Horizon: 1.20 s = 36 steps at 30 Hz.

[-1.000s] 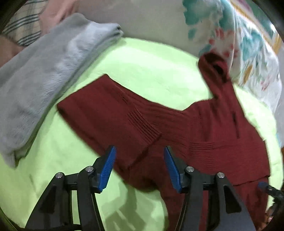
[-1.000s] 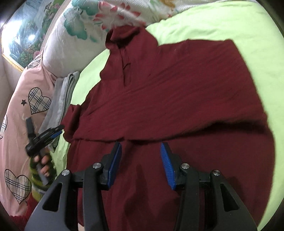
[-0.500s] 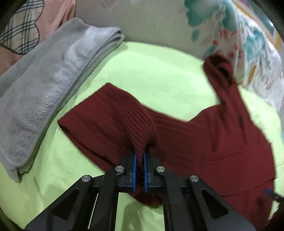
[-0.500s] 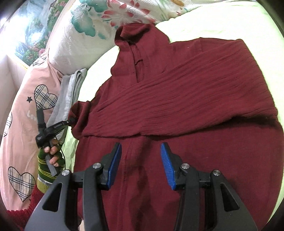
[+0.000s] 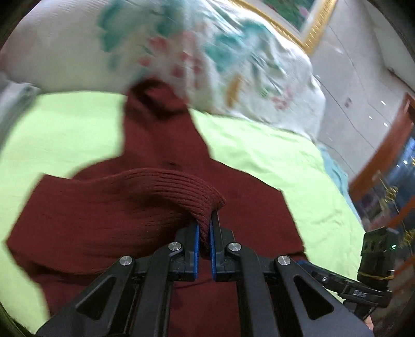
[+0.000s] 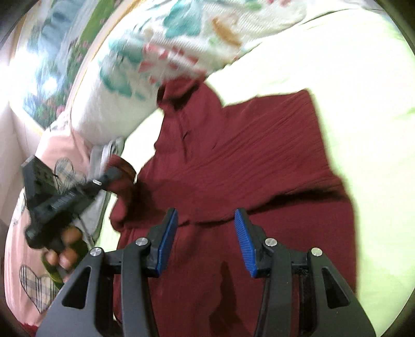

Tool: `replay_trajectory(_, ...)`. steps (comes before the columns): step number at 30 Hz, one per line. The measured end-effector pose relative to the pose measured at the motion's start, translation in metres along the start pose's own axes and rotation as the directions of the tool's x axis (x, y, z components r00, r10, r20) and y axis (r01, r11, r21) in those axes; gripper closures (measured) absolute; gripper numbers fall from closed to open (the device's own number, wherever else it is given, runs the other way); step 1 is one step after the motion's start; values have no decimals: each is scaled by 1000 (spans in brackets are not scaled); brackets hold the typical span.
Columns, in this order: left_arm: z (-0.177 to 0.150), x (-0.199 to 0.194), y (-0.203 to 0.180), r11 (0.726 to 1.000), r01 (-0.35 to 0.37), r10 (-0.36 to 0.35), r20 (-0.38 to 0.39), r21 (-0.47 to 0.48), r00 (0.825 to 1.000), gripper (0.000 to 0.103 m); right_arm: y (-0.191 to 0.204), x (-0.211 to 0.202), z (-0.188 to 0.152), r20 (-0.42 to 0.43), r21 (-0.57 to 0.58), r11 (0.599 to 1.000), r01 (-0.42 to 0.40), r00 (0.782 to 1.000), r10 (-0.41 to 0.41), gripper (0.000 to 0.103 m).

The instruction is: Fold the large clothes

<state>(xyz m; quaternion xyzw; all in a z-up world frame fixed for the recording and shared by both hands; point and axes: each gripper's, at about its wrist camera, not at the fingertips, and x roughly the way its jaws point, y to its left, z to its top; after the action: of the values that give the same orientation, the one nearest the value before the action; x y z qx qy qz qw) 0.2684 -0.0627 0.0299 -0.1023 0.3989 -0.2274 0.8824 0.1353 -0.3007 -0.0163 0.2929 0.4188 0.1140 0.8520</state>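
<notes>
Pinching the ribbed sleeve cuff (image 5: 197, 191) of the maroon sweater (image 6: 246, 160), my left gripper (image 5: 204, 242) had its jaws clamped on the knit, lifted above the body. My right gripper (image 6: 205, 241) hovered about half open, empty, over the lower front. Sweater lay flat on the green sheet (image 5: 272, 155), collar near the floral pillow (image 6: 166, 51).

A lime-green bed sheet (image 5: 259, 155) covers the bed. At twelve o'clock in the left wrist view lies a white pillow with teal and red flower print (image 5: 197, 51), blurred. A gold-framed picture (image 5: 298, 15) hangs at one o'clock. In the right wrist view, pink bedding with plaid hearts (image 6: 31, 282) sits at eight o'clock, with folded grey cloth (image 6: 103, 155) beside it.
</notes>
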Motion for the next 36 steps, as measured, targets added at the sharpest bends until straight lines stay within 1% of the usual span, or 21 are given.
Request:
replay_trajectory(2,-7,26,-20,1000,18,-17,-35,12,999,99,-10,-14,5,36,23,1000,15,999,-15,56)
replay_trajectory(6,-19,76,-40,999,23,-19,-108,29,994,98,-25,-23,10,50,50,998,38,998,-40,56)
replay_trajectory(10,-37,102,-38,999,20,-12,-188,38,982,94,-31,-17,12,36,63,997,41,998,-44,56)
replay_trajectory(11,-40,103,-35,999,22,-16,-203,26,979,86,-31,-12,12,28,68,997,39,999,-41,56)
replay_trajectory(12,-43,101,-32,999,34,-30,-215,14,976,73,-30,-9,12,22,69,997,35,999,-37,56)
replay_trajectory(13,-47,94,-26,999,41,-40,-224,0,974,64,-28,-5,12,15,65,997,30,999,-31,56)
replay_trajectory(14,-49,88,-22,999,32,-32,-222,-2,975,48,-26,-1,12,5,60,998,29,1000,-29,52)
replay_trajectory(15,-53,75,-16,1000,17,-17,-202,-3,979,42,-24,4,13,-4,55,998,27,1000,-27,47)
replay_trajectory(16,-55,65,-11,1000,11,-12,-192,-5,981,42,-23,8,14,-8,51,998,23,1000,-22,39)
replay_trajectory(19,-67,25,18,999,-30,25,-156,-30,988,42,-15,25,18,-32,27,1000,15,999,-14,38)
replay_trajectory(21,-76,-10,54,987,-144,135,-109,-75,985,42,-10,40,22,-53,10,1000,19,998,-18,38)
replay_trajectory(22,-79,-20,66,979,-180,170,-97,-101,981,42,-8,45,24,-57,4,1000,24,998,-24,38)
replay_trajectory(23,-83,-37,89,959,-236,226,-76,-156,971,42,-7,54,27,-61,-9,999,41,997,-41,38)
replay_trajectory(25,-90,-59,123,921,-312,309,-52,-232,950,42,-5,67,33,-72,-13,998,57,996,-58,38)
replay_trajectory(26,-94,-67,142,897,-358,357,-52,-261,933,42,-4,77,37,-80,-23,997,67,994,-69,38)
replay_trajectory(28,-98,-71,170,868,-396,390,-81,-301,917,43,-3,92,40,-102,-35,995,98,990,-101,38)
replay_trajectory(31,-100,-67,188,858,-399,390,-94,-322,916,43,2,116,44,-126,-70,989,131,982,-139,38)
replay_trajectory(32,-100,-65,191,859,-400,390,-99,-319,916,44,6,121,45,-119,-93,985,145,981,-155,49)
replay_trajectory(33,-101,-62,193,865,-393,381,-101,-312,919,44,9,124,47,-119,-105,984,146,980,-159,66)
replay_trajectory(34,-99,-58,193,870,-390,377,-101,-301,921,44,10,126,48,-124,-108,983,151,979,-164,98)
replay_trajectory(36,-96,-56,192,871,-406,394,-102,-277,914,46,13,117,52,-99,-92,989,113,987,-122,99)
